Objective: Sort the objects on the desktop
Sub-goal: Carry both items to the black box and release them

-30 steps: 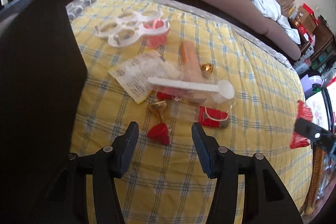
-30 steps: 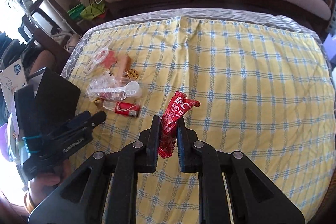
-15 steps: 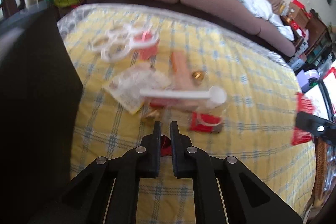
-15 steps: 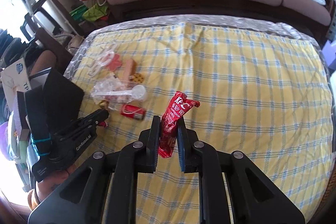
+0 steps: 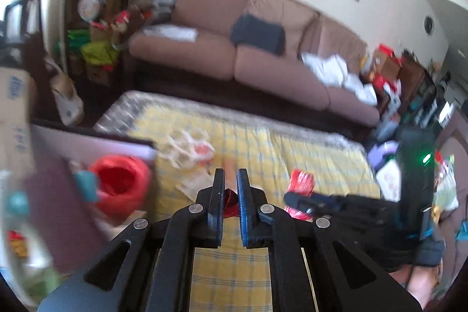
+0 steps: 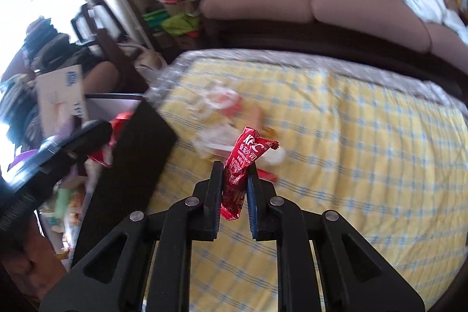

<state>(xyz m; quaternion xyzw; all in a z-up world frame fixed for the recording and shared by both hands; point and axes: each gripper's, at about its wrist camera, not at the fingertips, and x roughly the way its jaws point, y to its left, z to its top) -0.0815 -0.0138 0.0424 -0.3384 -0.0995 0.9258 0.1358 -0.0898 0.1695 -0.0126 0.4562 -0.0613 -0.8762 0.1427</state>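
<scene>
Left wrist view showed a dark box (image 5: 52,195) holding a red roll (image 5: 120,186); the left gripper (image 5: 230,189) pinched a small red piece (image 5: 229,199). Rightward, the right gripper (image 6: 236,180) clamped a ketchup sachet (image 6: 242,163), long axis upright, tip tilted right, above the yellow checked cloth (image 6: 365,165).

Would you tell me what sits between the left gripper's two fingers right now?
A small red object is pinched between the left gripper fingers, shown in the left wrist view; it is too blurred to identify.
</scene>
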